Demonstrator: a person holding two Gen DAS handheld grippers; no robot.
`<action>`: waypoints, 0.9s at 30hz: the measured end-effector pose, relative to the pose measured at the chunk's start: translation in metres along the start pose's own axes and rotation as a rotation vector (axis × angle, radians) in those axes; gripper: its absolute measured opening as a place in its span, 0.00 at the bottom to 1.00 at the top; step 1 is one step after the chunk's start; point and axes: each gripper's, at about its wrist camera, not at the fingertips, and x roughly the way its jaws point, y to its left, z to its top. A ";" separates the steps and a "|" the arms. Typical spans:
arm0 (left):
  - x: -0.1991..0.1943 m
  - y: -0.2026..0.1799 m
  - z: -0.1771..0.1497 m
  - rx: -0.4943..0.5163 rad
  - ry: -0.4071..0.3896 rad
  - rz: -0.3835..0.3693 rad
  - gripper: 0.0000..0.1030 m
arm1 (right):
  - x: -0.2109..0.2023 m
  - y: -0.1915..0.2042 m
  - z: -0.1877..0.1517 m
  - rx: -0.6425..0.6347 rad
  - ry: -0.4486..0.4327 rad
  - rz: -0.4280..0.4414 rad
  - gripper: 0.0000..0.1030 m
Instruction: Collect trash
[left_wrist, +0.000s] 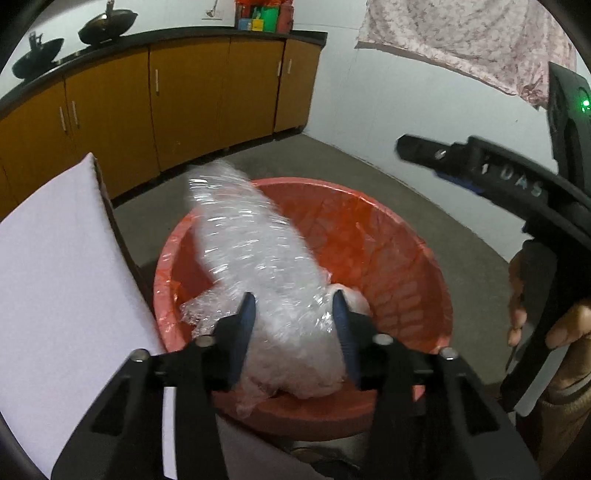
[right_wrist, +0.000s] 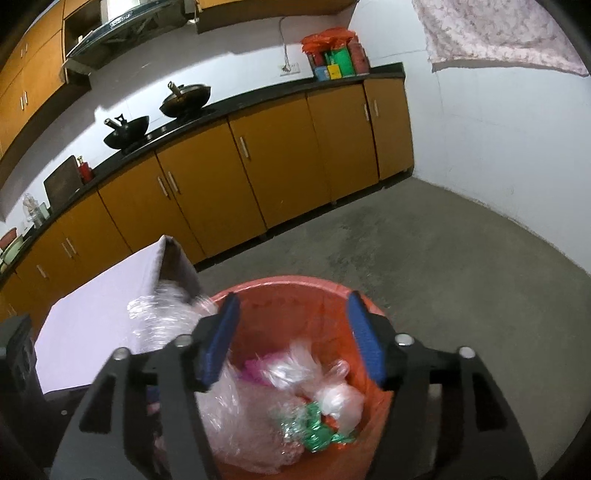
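The left claw (left_wrist: 293, 325) hangs over the round orange plastic bin (left_wrist: 406, 236), with a long wad of clear crinkled bubble wrap (left_wrist: 251, 251) lying between its blue pads (left_wrist: 246, 317). The wrap fills the gap and stretches ahead of the claw across the bin's mouth; whether the pads press on it I cannot tell. A white-covered counter (left_wrist: 55, 277) lies just left of this claw.

The right claw (right_wrist: 293, 336) stands open above the same bin, nothing between its pads. Below and ahead of it, inside the orange liner, lie crumpled clear plastic bags (right_wrist: 332, 391), a green shiny wrapper (right_wrist: 314, 435) and a pink scrap (right_wrist: 255, 367). The bubble wrap shows just left of its left pad.
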 end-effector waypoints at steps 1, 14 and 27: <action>-0.003 0.002 -0.003 -0.008 -0.001 0.011 0.44 | -0.003 -0.002 0.000 0.004 -0.016 -0.006 0.70; -0.148 0.046 -0.061 -0.245 -0.222 0.278 0.90 | -0.115 0.024 -0.033 -0.064 -0.137 -0.030 0.96; -0.267 0.020 -0.126 -0.237 -0.409 0.589 0.98 | -0.230 0.073 -0.099 -0.114 -0.143 -0.146 0.96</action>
